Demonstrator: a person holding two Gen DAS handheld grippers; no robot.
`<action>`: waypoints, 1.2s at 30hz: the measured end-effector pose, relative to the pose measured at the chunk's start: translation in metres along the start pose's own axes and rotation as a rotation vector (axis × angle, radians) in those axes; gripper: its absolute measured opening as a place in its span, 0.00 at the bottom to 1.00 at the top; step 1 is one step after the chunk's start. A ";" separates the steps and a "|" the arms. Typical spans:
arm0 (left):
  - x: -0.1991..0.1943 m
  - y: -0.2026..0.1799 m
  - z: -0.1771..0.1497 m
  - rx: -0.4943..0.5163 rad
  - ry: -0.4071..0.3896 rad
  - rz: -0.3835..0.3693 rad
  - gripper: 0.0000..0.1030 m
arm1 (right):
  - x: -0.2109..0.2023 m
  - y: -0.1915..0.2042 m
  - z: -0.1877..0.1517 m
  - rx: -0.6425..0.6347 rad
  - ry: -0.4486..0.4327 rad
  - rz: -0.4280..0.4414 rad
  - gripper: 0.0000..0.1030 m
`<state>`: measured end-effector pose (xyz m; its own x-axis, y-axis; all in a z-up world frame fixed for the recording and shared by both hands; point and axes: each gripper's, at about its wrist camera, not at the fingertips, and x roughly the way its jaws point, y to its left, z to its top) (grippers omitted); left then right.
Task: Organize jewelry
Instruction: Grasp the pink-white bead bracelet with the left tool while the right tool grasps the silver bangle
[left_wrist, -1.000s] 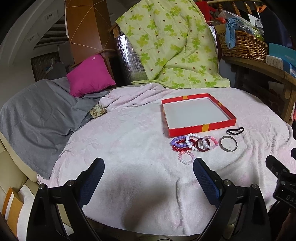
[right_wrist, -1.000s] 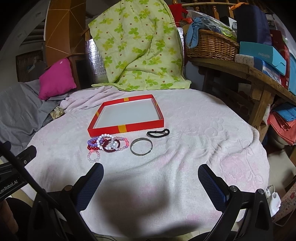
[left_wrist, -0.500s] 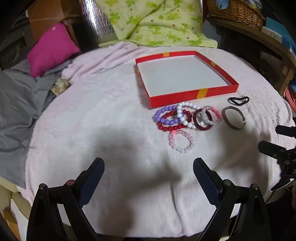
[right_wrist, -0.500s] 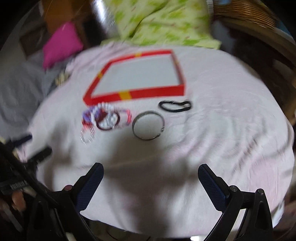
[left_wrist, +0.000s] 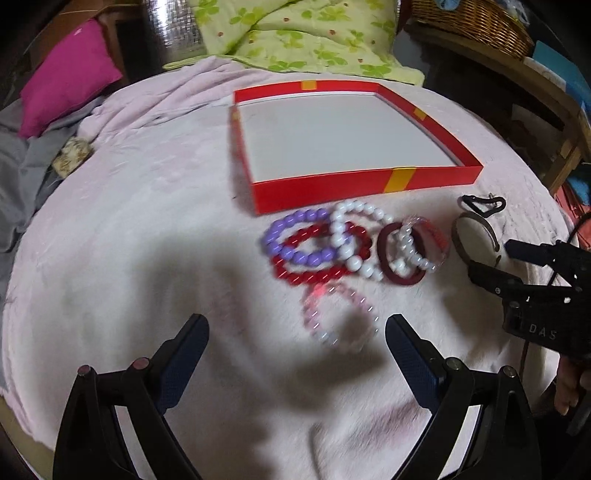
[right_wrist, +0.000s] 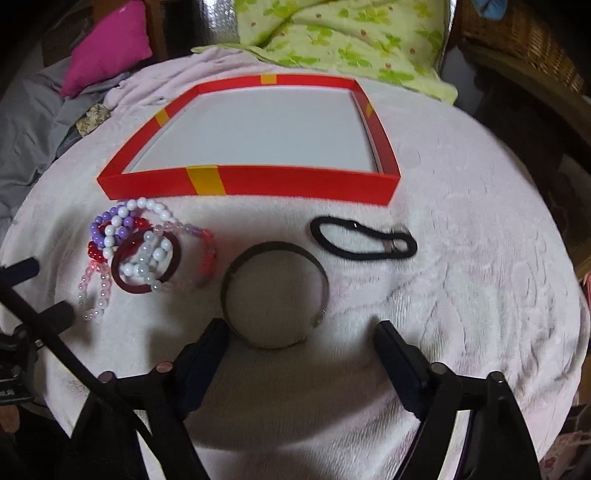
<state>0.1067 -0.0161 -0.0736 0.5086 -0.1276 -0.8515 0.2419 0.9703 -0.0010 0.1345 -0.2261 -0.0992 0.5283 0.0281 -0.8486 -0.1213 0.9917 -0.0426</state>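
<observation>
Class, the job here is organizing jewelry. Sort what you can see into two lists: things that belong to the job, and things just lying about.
Belongs to the job:
red tray
beaded bracelets
dark red bangle
metal bangle
black hair tie

Just lying about:
pink pillow
green quilt
wicker basket
grey cloth

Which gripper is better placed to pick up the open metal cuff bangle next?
Right. The right gripper sits directly at the grey metal cuff bangle, its jaws, just narrowed, flanking the near rim without gripping. The left gripper hovers open over the pale pink bead bracelet instead.
</observation>
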 end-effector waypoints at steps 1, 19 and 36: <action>0.002 0.000 0.000 0.004 0.006 0.000 0.92 | 0.000 0.000 0.000 0.000 -0.008 -0.001 0.62; 0.006 -0.002 -0.005 0.047 -0.044 -0.123 0.08 | -0.019 -0.042 -0.012 0.120 -0.022 0.085 0.96; -0.021 0.029 -0.005 -0.021 -0.137 -0.090 0.08 | -0.011 -0.021 0.004 0.087 -0.047 0.030 0.59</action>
<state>0.0991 0.0154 -0.0580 0.5944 -0.2394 -0.7677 0.2747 0.9577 -0.0859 0.1345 -0.2466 -0.0875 0.5645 0.0621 -0.8231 -0.0654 0.9974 0.0304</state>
